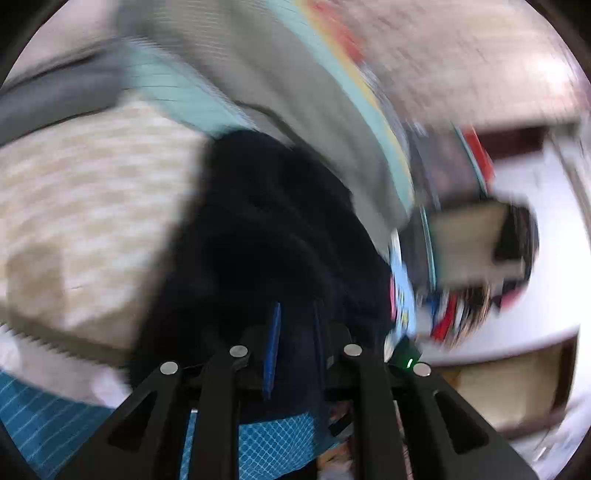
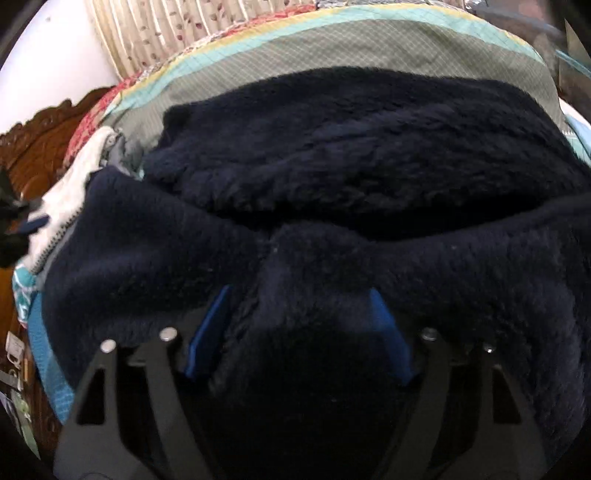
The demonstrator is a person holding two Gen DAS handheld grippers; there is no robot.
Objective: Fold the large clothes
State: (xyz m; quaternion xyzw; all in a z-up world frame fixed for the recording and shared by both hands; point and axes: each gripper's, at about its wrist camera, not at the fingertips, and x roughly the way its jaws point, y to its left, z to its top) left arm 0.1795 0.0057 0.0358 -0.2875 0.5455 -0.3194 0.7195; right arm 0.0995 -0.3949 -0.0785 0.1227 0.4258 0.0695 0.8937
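While left gripper [image 1: 293, 334] pinches fleece [image 1: 280, 221], tilted downward.

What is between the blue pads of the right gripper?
A fold of the dark navy fleece garment bulges up between the pads of the right gripper, in the right wrist view.

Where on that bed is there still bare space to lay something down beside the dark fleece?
In the right wrist view, a grey-green checked strip of the patchwork quilt lies bare between the dark navy fleece garment and the floral pillow. The near side is crowded: fleece fills it, bunched between the pads of the right gripper. The left view is too blurred to judge.
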